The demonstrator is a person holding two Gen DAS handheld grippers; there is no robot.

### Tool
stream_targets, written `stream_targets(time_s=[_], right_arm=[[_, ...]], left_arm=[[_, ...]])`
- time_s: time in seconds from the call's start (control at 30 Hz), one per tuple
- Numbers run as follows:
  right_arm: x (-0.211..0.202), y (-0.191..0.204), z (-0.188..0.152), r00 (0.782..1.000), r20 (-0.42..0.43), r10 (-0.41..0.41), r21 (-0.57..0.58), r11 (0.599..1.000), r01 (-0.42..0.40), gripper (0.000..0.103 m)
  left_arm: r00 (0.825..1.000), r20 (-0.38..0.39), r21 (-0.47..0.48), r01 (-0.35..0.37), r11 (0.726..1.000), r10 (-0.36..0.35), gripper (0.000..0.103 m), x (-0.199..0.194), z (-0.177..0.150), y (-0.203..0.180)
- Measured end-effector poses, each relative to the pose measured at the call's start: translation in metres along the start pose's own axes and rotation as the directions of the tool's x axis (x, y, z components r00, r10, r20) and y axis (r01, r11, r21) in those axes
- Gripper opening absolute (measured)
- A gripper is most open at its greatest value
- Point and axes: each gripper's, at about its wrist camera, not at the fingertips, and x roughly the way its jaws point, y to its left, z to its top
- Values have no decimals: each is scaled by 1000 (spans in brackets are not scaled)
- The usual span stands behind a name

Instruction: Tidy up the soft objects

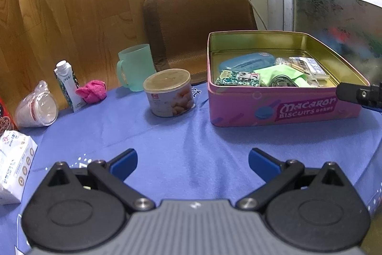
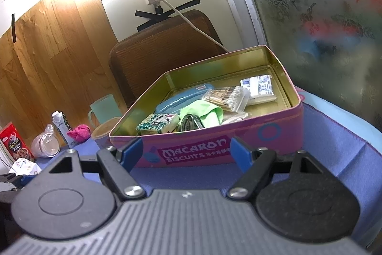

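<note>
Grippers hang empty over a blue tablecloth as a tidy-up of soft items waits on its next pick. The left gripper has its blue-padded jaws spread wide with nothing between them; the right gripper is likewise parted and empty, its tips just short of the front wall of a pink biscuit tin.

The tin stands lidless and already holds a green cloth, a patterned pouch, a blue case, a pack of cotton swabs and a white packet.

The soft thing most clearly outside the tin is a crumpled pink cloth, lying at the far left edge of the table beside a small milk carton and near a clear plastic bag. From the left gripper it lies ahead and well to the left, with a round snack can and a mint-green mug standing between it and the tin. It is bunched into a ball with no obvious long axis, so approach angle likely matters little.

The left hand appears the nearer of the two; the right gripper sits against the tin, with the can and mug in its line to the cloth. A white tissue pack at the near left edge is closer still to the left gripper and may also count as soft.
</note>
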Motion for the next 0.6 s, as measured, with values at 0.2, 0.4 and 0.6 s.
stream_targets(time_s=[0.2,0.4,0.6], right_arm=[[0,0,0,1000,4,-4,1,1000,4,82],[2,-3,-1,1000,-7,-2,8,1000,2,82],[1,1,0,1000,-3,-2,-5,1000,2,82]], left_arm=[[1000,-6,14,0,1000,0,103,1,-1,-2],[1000,0,21,6,1000,-6,103,-1,-1,-2],[1000,2,34,15,999,-15,103,-2,-2,-4]])
